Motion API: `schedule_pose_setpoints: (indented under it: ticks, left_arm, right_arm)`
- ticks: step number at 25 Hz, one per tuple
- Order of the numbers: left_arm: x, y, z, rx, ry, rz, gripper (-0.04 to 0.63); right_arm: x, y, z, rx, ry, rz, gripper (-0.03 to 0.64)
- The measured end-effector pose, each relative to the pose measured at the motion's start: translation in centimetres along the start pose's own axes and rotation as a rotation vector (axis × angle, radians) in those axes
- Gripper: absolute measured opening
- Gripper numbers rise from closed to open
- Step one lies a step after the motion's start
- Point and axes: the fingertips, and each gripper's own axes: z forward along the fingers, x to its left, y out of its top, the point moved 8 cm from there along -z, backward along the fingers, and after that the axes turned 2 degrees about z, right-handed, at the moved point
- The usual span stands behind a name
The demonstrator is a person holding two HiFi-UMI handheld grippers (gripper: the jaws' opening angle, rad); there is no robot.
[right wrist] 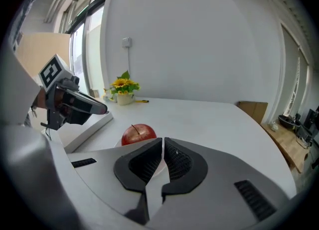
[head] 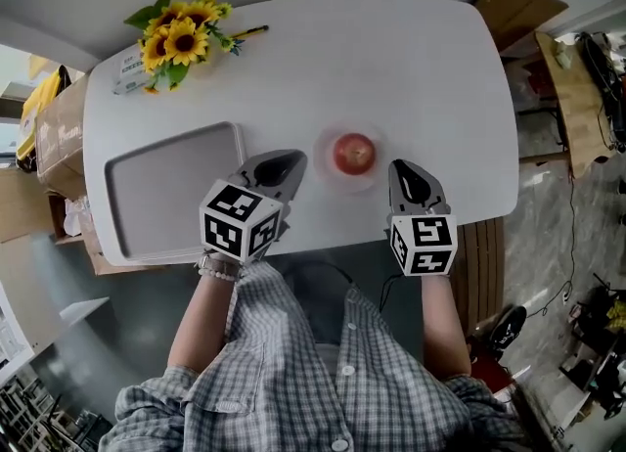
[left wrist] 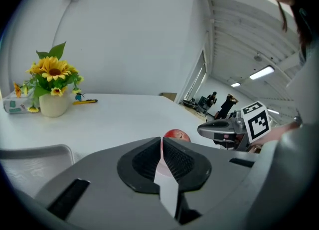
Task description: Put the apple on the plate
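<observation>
- The apple (head: 354, 154) sits on the plate (head: 329, 172), close to the near edge of the tabletop (head: 411, 68) and a little right of its middle.
- I have the left gripper (head: 285, 166) just to the left of the plate and the right gripper (head: 406, 174) just to its right, so the apple lies between them and touches neither.
- In the left gripper view the jaws are clenched pad to pad with nothing between them. The apple (left wrist: 176, 135) lies just past their tips, slightly to the right.
- In the right gripper view the jaws are also pressed together and empty. The apple (right wrist: 139, 134) stands beyond the tips and to their left, stem up.
- From the left gripper I see only the top of the apple. The jaws cover the rest of it, and I cannot make out the plate there.
- From the right gripper the jaws cut off the apple's lower edge, and only a pale sliver of the plate (right wrist: 119, 144) shows.
- The plate is pale against the white tabletop, so its rim is faint even from the head view.
- A grey tray (head: 147, 191) lies at the near left corner, and the left gripper's marker cube hides its near right corner.
- Sunflowers (head: 181, 37) stand at the far left corner.
</observation>
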Motion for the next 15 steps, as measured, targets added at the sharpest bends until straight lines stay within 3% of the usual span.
schedule_pose_setpoints:
  ticks: [5,11,15]
  left_arm:
    - [0.8,-1.2,1.9,0.041,-0.011,-0.098,0.011]
    - [1.9,-2.6,3.8,0.081,0.038,-0.165,0.012]
    - [2.1,-3.4,4.8,0.119,0.032,-0.193,0.095]
  right_arm:
    - [-0.8,-1.4,1.6,0.071,0.007,0.103,0.026]
    - [-1.4,-2.5,3.2,0.118,0.014,0.123,0.028]
    - [-1.5,-3.7,4.0,0.171,0.037,0.116,0.052]
